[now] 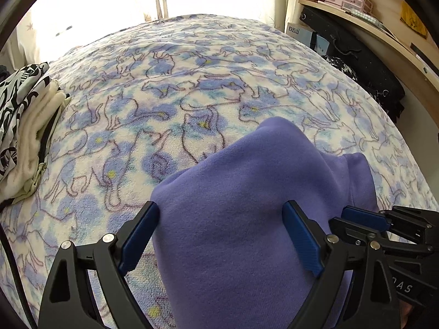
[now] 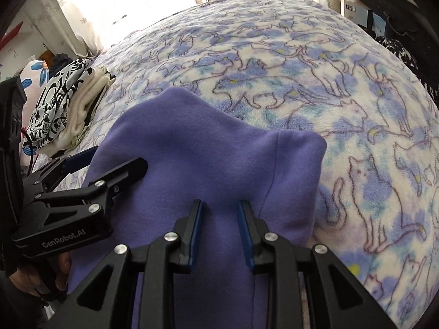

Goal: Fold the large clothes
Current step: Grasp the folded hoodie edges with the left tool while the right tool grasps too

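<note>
Purple fleece garment [image 1: 241, 192] lies bunched on bed's cat-print plush blanket [image 1: 170, 87], directly below both your grippers; your left gripper [image 1: 222, 235] jaws spread wide, straddling garment's left edge, pads not pressing; your right gripper [image 2: 221, 233] jaws narrow but apart above cloth, nothing clamped; folded clothes stack [image 1: 24, 126] at blanket's left edge.

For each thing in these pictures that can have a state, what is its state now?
Purple fleece garment: partly folded, bunched on the bed, not flat.
Left gripper: open wide, jaws astride the garment.
Right gripper: narrowly open over the fabric; whether it pinches is unclear.
Stack of folded clothes: folded, piled at the bed's edge.
Cat-print fleece blanket: spread over the bed.
</note>
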Tool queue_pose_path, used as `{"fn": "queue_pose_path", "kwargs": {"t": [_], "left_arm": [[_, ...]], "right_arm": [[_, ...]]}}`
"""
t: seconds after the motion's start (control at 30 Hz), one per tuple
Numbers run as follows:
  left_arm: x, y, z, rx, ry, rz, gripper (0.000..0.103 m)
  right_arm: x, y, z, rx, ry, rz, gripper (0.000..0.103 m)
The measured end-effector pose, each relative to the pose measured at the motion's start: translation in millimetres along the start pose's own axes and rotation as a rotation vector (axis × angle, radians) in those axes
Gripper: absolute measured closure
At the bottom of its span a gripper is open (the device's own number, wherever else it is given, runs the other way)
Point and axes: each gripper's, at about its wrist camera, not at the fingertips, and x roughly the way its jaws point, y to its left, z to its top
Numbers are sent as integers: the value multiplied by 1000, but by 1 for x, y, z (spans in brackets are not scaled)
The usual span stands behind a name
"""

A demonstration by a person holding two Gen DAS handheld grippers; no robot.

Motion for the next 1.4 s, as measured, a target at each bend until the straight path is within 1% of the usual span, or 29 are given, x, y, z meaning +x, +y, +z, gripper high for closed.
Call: {"fn": "queue_pose_path", "kwargs": {"t": [0.13, 0.23, 0.37, 0.47, 0.57, 0.63, 0.7, 0.8, 0.87, 0.93, 1.0, 1.1, 1.17, 1.27, 1.33, 1.4], "left_arm": [[-1, 0, -4, -1, -21, -4, 12], [-3, 2, -3, -3, -22, -19, 12], [-14, 6, -1, -26, -19, -39, 12], [-26, 14, 1, -85, -1, -49, 12], [-46, 23, 2, -125, -8, -49, 12], [-59, 28, 1, -130, -11, -40, 12], [-74, 32, -2, -130, -15, -37, 12], [-95, 35, -9, -124, -10, -55, 12], [-107, 34, -16, -113, 5, -52, 12], [-117, 32, -24, -96, 22, -48, 12], [-124, 29, -32, -86, 42, -25, 12], [-130, 28, -44, -83, 77, -16, 12], [-134, 29, -54, -84, 98, -31, 12], [-138, 26, -68, -72, 120, -38, 12], [-140, 24, -75, -73, 129, -52, 12], [-142, 24, -82, -77, 141, -84, 12]], "right_arm": [[-2, 5, -7, -19, -57, -31, 77], [-6, 7, -9, -27, -80, -44, 77], [-15, 4, -3, -3, -66, -22, 77], [-29, 1, 0, 34, -48, 9, 77], [-44, 2, -1, 32, -30, 11, 76], [-52, 4, -3, 22, -14, 14, 68], [-63, 4, -7, 19, -21, 22, 68], [-84, 1, -14, 30, -37, 41, 67], [-95, -1, -18, 42, -48, 53, 61], [-104, -3, -22, 46, -56, 59, 46], [-112, -5, -29, 52, -56, 68, 38], [-120, -7, -38, 55, -49, 73, 37], [-125, -9, -46, 45, -46, 70, 36], [-129, -12, -56, 48, -44, 71, 30], [-132, -19, -61, 65, -45, 92, 28], [-134, -24, -64, 77, -41, 119, 27]]}}
